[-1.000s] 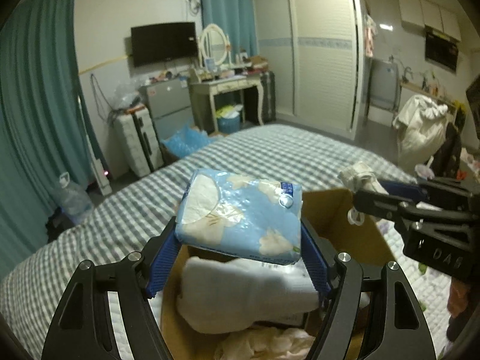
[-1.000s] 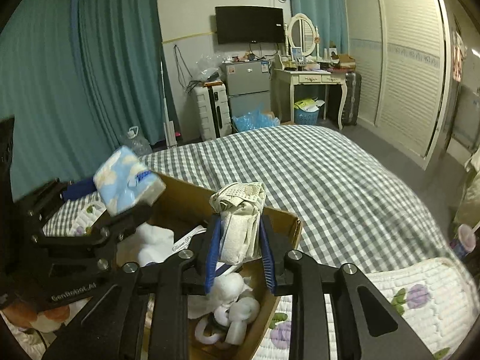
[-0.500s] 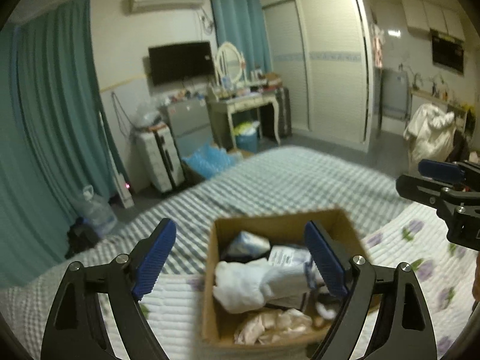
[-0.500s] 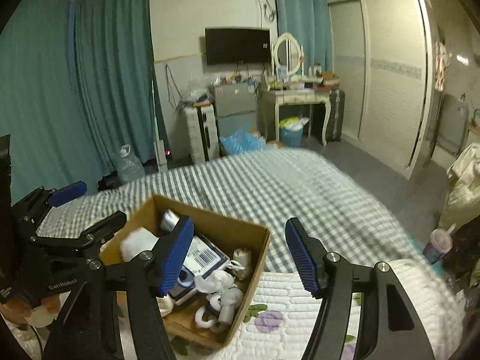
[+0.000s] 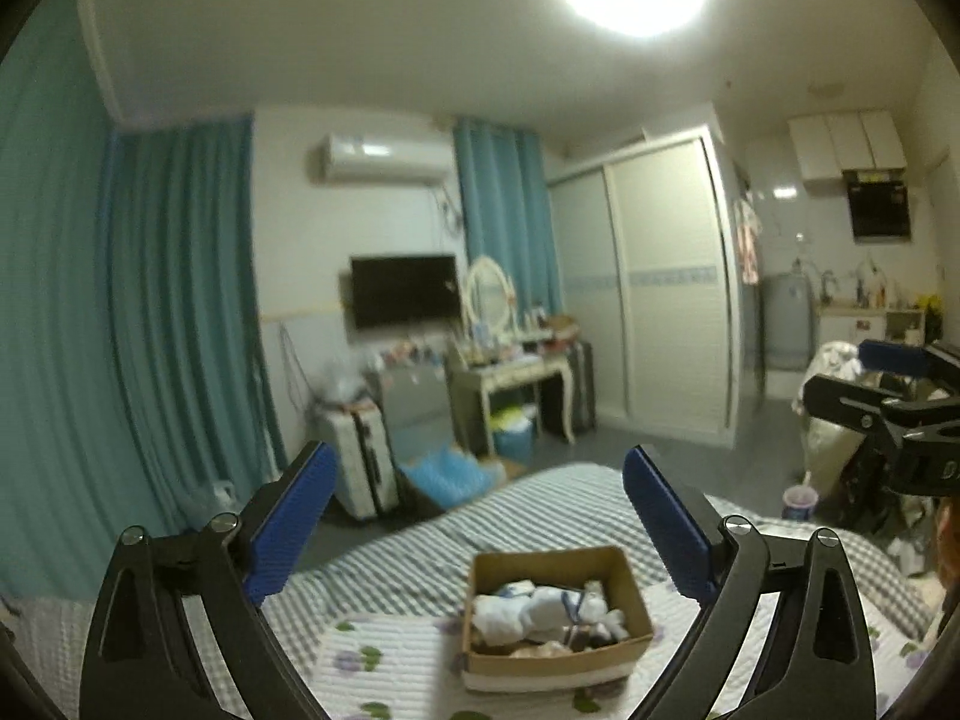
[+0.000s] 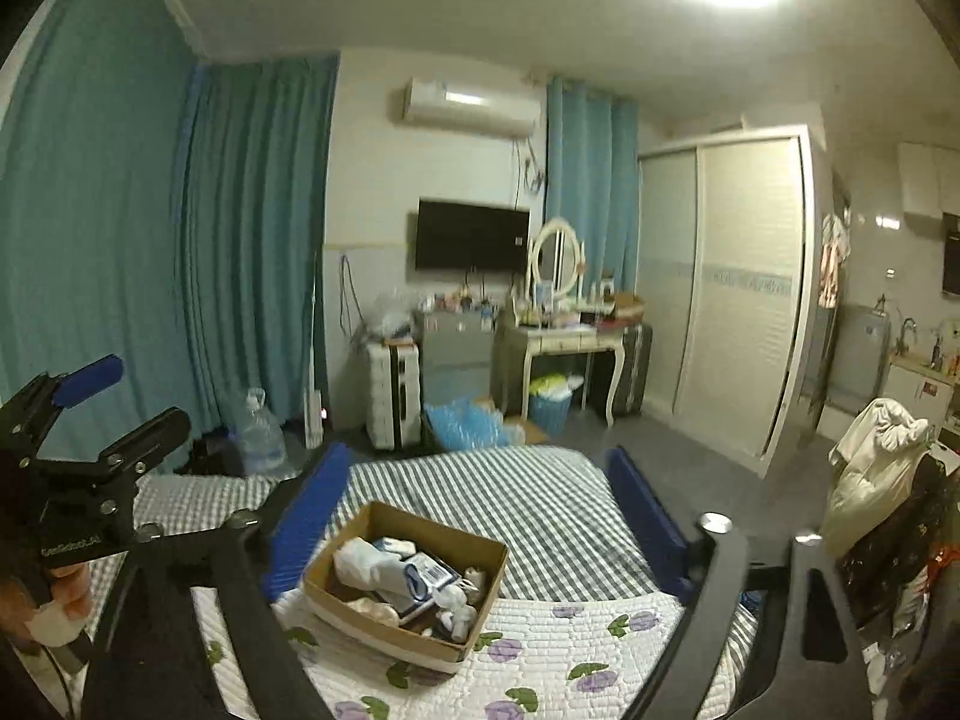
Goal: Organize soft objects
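Observation:
A cardboard box [image 5: 555, 669] [image 6: 366, 624] sits on the bed and holds several soft objects, among them a white bundle [image 5: 528, 612] [image 6: 360, 564] and a blue and white pack [image 6: 423, 576]. My left gripper [image 5: 480, 534] is open and empty, held high above and behind the box. My right gripper [image 6: 480, 510] is open and empty too, raised well above the box. The right gripper also shows at the right edge of the left wrist view [image 5: 888, 414], and the left gripper at the left edge of the right wrist view [image 6: 90, 450].
The box rests on a white quilted pad with purple flowers [image 6: 540, 660] over a grey checked bedspread [image 6: 498, 492]. Beyond the bed stand a dressing table [image 5: 510, 378], suitcases [image 5: 360, 462], teal curtains [image 6: 240, 270] and a wardrobe [image 5: 660, 312]. Clothes pile on a chair [image 6: 876, 480] at the right.
Both grippers let go of their objects, the blue pack and the rolled cloth, into the box, opened wide, and rose up and back from it.

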Motion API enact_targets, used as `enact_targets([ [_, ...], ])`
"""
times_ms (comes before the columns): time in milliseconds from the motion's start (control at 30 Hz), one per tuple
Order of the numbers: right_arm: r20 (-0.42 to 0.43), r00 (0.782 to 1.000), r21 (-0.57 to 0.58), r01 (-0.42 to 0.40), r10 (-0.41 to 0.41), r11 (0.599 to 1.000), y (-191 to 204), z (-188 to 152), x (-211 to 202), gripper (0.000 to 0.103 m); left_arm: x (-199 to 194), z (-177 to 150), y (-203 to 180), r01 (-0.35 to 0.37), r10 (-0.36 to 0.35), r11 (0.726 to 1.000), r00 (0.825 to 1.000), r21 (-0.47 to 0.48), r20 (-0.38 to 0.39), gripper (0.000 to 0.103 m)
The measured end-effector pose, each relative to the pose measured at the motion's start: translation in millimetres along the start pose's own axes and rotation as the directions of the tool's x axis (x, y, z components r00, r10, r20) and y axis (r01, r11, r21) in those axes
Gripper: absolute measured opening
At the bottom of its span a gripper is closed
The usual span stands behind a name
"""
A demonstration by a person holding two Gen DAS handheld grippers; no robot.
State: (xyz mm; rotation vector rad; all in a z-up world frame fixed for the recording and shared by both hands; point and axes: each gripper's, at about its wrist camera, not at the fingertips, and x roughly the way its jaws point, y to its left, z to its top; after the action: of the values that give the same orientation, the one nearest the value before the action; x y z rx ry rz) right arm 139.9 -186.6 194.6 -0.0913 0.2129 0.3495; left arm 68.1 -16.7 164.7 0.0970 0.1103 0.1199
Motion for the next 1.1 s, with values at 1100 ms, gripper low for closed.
enact_targets([
  [1100, -0.047, 0.999, 0.083, -0.018, 0.022, 0.996, 49, -170, 23, 0.103, 7, -149, 21, 0.011, -0.028, 0.995, 0.986, -0.098, -0.164, 0.098],
])
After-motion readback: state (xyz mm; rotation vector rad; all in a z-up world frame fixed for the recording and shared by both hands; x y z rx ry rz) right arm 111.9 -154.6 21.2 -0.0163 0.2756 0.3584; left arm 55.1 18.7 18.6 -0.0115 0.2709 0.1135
